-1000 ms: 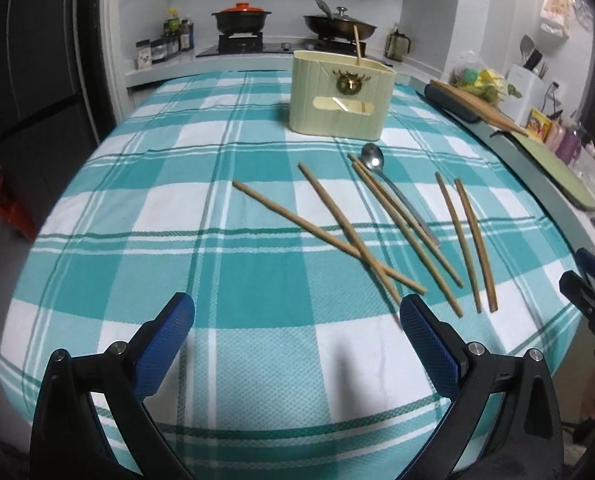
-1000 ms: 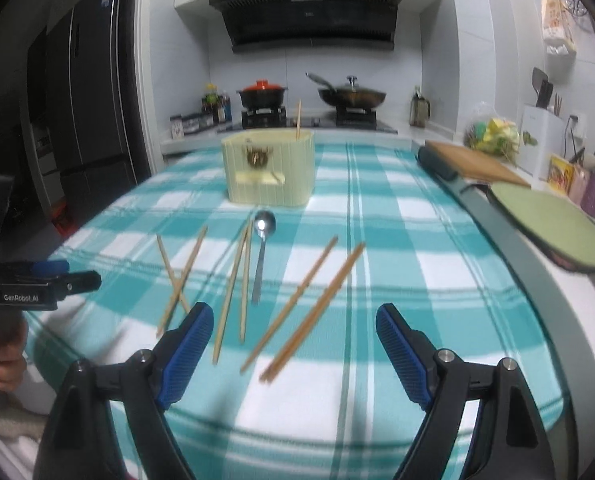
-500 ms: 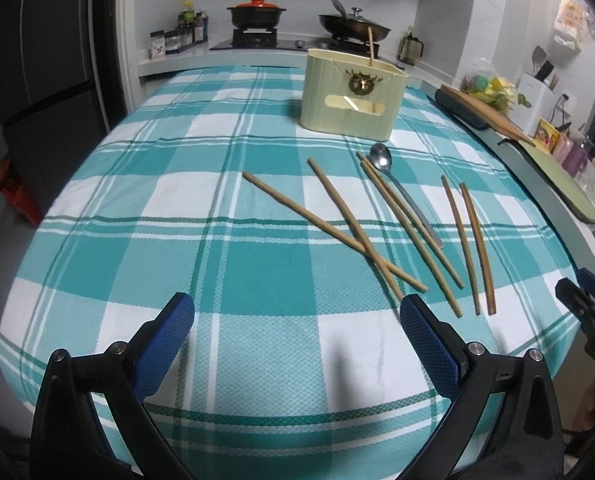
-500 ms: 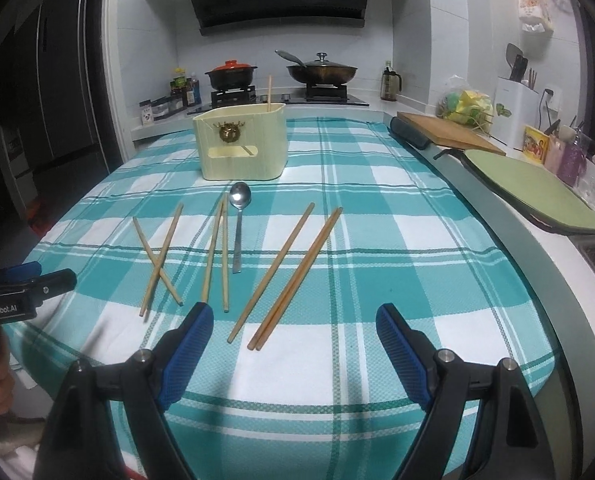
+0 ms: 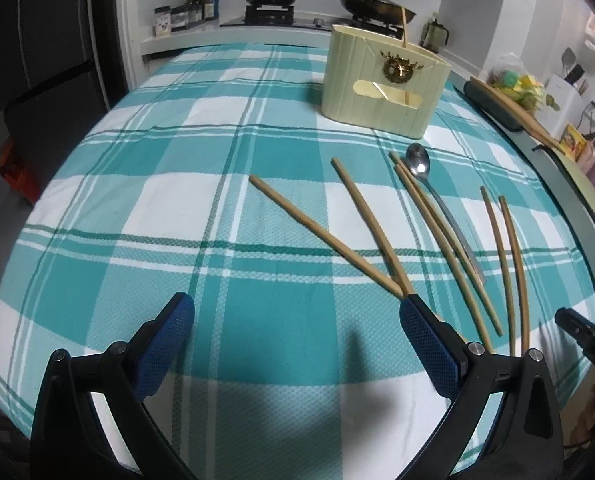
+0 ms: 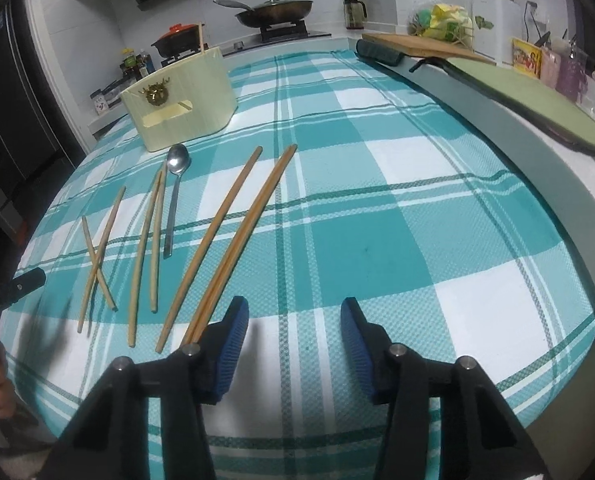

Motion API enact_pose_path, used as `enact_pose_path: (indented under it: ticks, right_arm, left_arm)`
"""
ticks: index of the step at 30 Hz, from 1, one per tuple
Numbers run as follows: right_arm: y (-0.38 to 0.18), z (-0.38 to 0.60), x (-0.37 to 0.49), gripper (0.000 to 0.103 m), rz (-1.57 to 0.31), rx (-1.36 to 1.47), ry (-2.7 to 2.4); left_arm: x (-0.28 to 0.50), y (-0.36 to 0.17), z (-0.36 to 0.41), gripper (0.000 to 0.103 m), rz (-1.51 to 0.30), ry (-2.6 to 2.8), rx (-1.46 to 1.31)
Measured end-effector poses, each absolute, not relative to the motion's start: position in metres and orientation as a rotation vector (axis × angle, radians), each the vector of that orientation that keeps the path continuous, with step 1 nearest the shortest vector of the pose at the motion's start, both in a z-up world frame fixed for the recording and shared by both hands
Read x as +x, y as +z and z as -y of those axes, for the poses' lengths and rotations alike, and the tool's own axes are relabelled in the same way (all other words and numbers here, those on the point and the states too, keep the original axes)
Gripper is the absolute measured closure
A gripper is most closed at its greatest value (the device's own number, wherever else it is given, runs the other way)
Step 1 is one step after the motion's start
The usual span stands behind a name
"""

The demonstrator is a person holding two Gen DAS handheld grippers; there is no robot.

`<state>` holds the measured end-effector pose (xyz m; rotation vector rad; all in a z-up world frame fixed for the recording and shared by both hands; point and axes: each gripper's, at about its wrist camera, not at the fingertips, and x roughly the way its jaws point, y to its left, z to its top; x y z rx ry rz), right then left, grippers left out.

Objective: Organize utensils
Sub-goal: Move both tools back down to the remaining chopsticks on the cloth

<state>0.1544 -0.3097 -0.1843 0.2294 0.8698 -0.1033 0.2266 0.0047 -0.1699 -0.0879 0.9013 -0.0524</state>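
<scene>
Behind spoon (image 5: 417,161) on table (image 5: 177,216): holder (image 5: 381,84), one chopstick (image 5: 404,28) inside; left tongs (image 5: 293,340) released, right tongs (image 6: 293,340) closing, empty.

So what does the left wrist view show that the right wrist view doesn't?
Only the left wrist view: the left tool, open over bare cloth. Only the right wrist view: the right tool, its jaws closing with nothing between them, and the green mat. Both share the holder, the spoon and the loose chopsticks on the checked tablecloth.
</scene>
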Motion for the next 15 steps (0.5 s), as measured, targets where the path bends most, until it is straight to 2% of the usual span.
enact_pose_path:
  ticks: [8, 15]
  right_arm:
    - [-0.189, 0.308, 0.201, 0.062, -0.901, 0.301, -0.072]
    - [-0.197, 0.288, 0.227, 0.066, -0.934, 0.188, -0.111]
  left_arm:
    - [0.256, -0.182, 0.008, 0.001, -0.902, 0.001, -0.054]
    - [0.269, -0.199, 0.005, 0.001, -0.939, 0.055, -0.055]
